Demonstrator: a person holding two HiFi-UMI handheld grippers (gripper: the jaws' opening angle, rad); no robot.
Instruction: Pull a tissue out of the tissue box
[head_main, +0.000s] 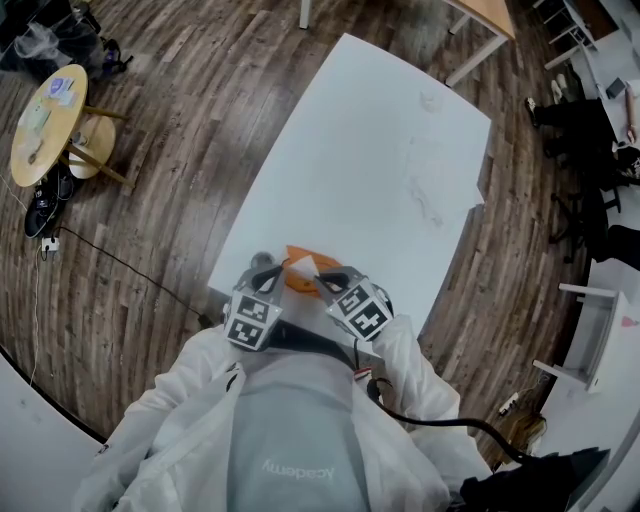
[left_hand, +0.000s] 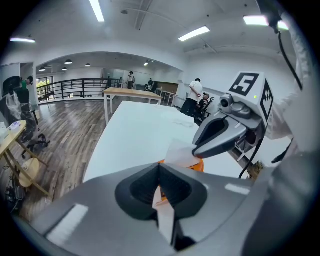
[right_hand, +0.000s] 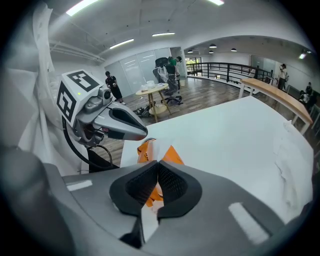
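Observation:
The orange tissue box (head_main: 298, 278) sits at the near edge of the white table (head_main: 380, 170), right in front of me, with a white tissue (head_main: 301, 264) standing out of its top. My right gripper (head_main: 322, 284) is shut, and its tips pinch the tissue (left_hand: 179, 152) at its right edge, just over the box (left_hand: 203, 165). My left gripper (head_main: 273, 270) hangs at the box's left side with its jaws closed together. A white and orange sliver shows in the slit behind its pads; I cannot tell whether anything is pinched there. From the right gripper view the tissue (right_hand: 158, 146) rises just beyond the jaws.
The table stretches away beyond the box, with a crumpled clear sheet (head_main: 425, 190) at its far right. A round wooden side table (head_main: 45, 115) and a floor cable (head_main: 120, 265) lie to the left. White furniture (head_main: 590, 340) stands at right. My white sleeves crowd the near edge.

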